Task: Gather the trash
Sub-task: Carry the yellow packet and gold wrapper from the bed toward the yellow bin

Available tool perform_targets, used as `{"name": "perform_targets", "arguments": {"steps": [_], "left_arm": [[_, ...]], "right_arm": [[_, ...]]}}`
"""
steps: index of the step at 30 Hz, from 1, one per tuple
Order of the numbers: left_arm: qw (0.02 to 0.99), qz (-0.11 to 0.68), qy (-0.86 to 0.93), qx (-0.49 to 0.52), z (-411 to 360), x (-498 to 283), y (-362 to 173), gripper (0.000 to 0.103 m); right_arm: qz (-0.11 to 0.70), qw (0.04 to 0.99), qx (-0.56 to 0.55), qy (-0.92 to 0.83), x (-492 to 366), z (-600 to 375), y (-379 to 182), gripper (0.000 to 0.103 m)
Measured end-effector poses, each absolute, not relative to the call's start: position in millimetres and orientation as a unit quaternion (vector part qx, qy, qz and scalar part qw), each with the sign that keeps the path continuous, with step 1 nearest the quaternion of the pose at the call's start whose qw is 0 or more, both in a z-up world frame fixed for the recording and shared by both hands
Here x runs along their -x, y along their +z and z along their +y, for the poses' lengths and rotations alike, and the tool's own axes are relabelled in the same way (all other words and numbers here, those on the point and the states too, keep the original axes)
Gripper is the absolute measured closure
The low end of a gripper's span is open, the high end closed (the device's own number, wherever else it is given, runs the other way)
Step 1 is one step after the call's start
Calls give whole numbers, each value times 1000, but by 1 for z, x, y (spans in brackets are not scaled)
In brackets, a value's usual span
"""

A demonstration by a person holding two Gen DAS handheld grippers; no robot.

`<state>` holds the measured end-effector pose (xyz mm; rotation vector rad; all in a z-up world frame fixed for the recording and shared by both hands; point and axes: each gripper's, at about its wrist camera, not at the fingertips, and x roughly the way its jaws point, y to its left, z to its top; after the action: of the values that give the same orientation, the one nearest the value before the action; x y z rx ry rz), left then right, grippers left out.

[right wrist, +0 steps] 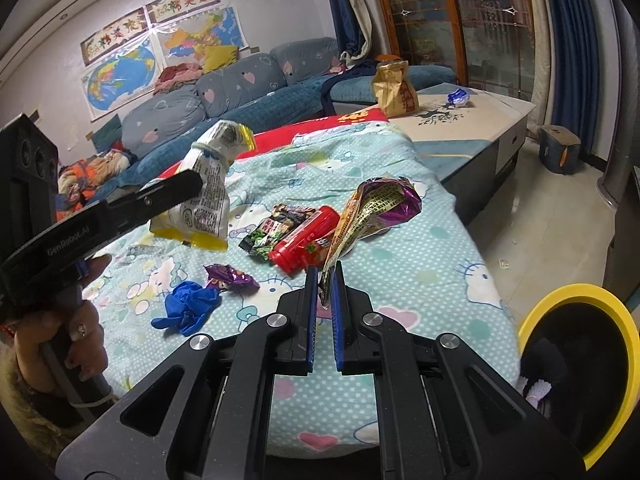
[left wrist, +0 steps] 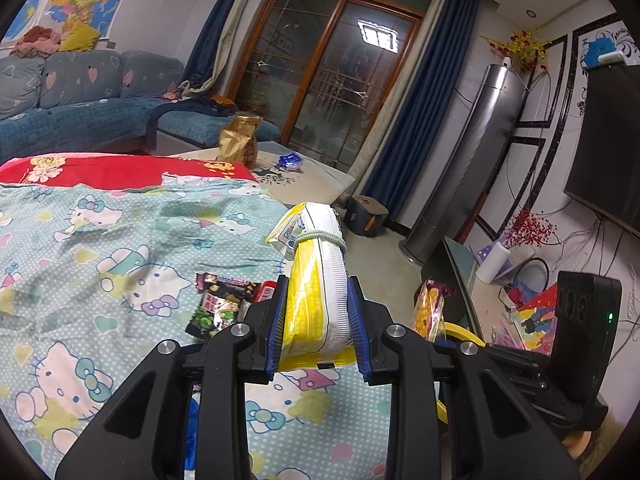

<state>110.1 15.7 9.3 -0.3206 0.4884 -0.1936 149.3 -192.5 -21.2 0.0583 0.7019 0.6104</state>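
Gripping yellow-white bag (left wrist: 316,300) in left tool (left wrist: 318,300).

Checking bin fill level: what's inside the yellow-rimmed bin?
The yellow-rimmed bin is by the bed's corner in the right wrist view. Inside it is mostly dark; a pale crumpled piece shows near the left inner wall. The bottom is in shadow, so fill level can't be judged.

Cool indoor light falls evenly, with a ceiling lamp's glare (left wrist: 379,36) mirrored in the dark window ahead. Fisheye bending curves the edges; corners vignette black. Focus stays sharp.
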Motion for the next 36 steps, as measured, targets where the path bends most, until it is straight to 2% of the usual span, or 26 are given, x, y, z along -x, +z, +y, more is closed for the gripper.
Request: {"name": "perform_targets", "arguments": {"steps": [36], "left_arm": [[943,261,-187,92,-77,-112,2,76]], "right_arm": [[329,922,-82,187,-158,-292,-26,99]]}}
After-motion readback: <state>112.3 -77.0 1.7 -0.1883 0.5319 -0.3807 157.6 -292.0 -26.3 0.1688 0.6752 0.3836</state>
